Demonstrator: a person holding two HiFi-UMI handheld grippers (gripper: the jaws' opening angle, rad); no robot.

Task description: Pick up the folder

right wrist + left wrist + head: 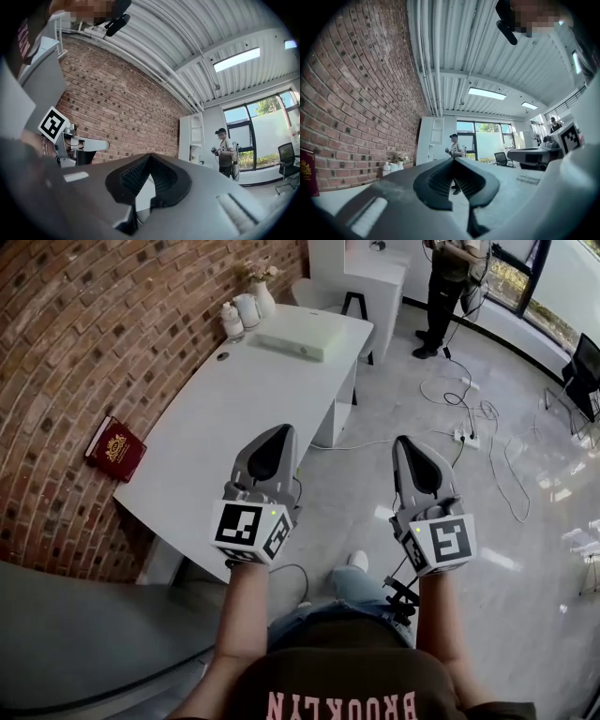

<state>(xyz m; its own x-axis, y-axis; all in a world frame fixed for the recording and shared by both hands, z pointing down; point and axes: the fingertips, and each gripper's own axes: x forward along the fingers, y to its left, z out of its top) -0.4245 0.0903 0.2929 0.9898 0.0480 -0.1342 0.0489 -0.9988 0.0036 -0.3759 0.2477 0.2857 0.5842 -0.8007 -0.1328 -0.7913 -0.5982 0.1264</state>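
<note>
Both claws, left claw point(283, 432) and right claw point(404, 442), are closed and empty. The red folder point(115, 448) leans against the brick wall point(56, 352) at the worktop's point(234, 399) left edge, well left of the left claw.

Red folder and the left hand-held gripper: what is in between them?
Just bare white table between the left hand-held gripper and the red folder, seen in the head view.

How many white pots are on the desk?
3, bunched at the far corner of the desk: a small jar, a bigger jar, a flower vase. More could hide behind.
</note>
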